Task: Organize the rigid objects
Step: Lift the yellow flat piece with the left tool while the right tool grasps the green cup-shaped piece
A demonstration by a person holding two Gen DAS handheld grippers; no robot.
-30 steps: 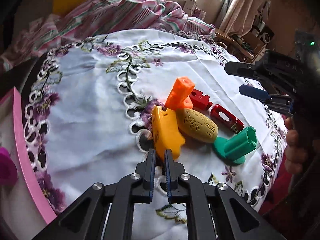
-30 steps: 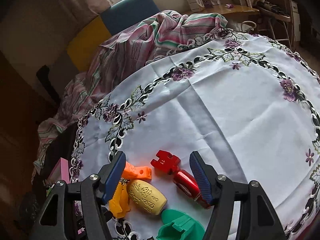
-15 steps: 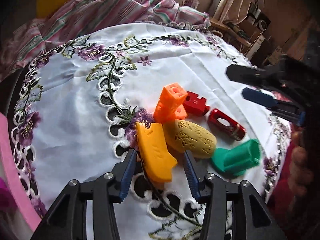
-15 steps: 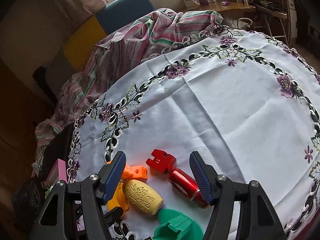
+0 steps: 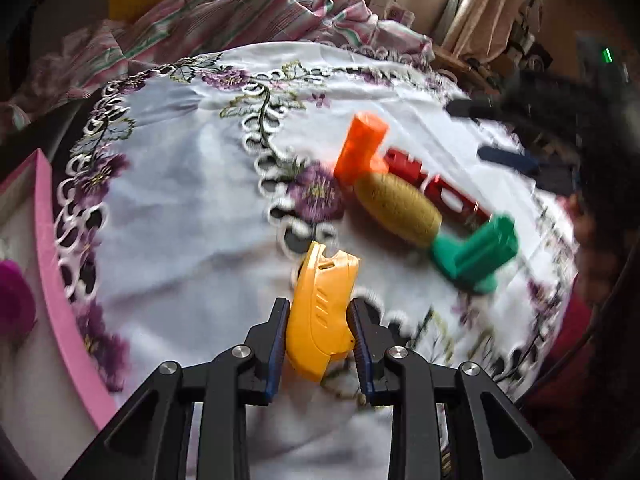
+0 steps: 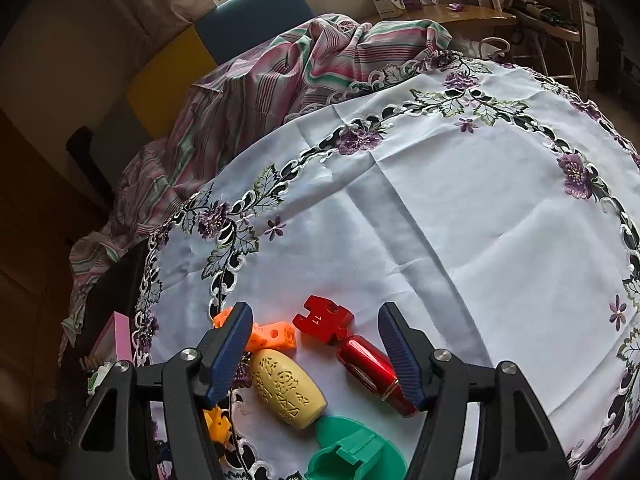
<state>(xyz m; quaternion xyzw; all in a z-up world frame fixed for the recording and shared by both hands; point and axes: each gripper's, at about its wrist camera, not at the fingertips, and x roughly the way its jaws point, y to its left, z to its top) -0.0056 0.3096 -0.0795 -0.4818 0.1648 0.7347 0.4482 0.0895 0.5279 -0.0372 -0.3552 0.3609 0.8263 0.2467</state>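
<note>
My left gripper [image 5: 318, 308] is shut on a yellow plastic piece [image 5: 326, 276], its blue pads pressing both sides; the piece sits apart from the pile, nearer the table's front edge. The pile lies on the embroidered white tablecloth [image 5: 180, 200]: an orange block [image 5: 360, 148], a tan patterned oval [image 5: 398, 210], a red notched piece [image 6: 322, 318], a shiny red cylinder [image 6: 372, 368] and a green flanged piece [image 5: 474, 258]. My right gripper [image 6: 314, 316] hovers open above the pile with nothing between its fingers. A corner of the yellow piece [image 6: 218, 426] shows behind its left finger.
A pink-walled box [image 5: 52, 260] stands at the table's left edge with something magenta [image 5: 12, 304] inside. Striped cloth [image 6: 300, 56] is heaped at the far side. A hand [image 5: 600, 240] holds the right gripper at the right.
The left gripper opened around the yellow piece, then closed on it, and has drawn it away from the tan oval and the pile. The right gripper has stayed put.
</note>
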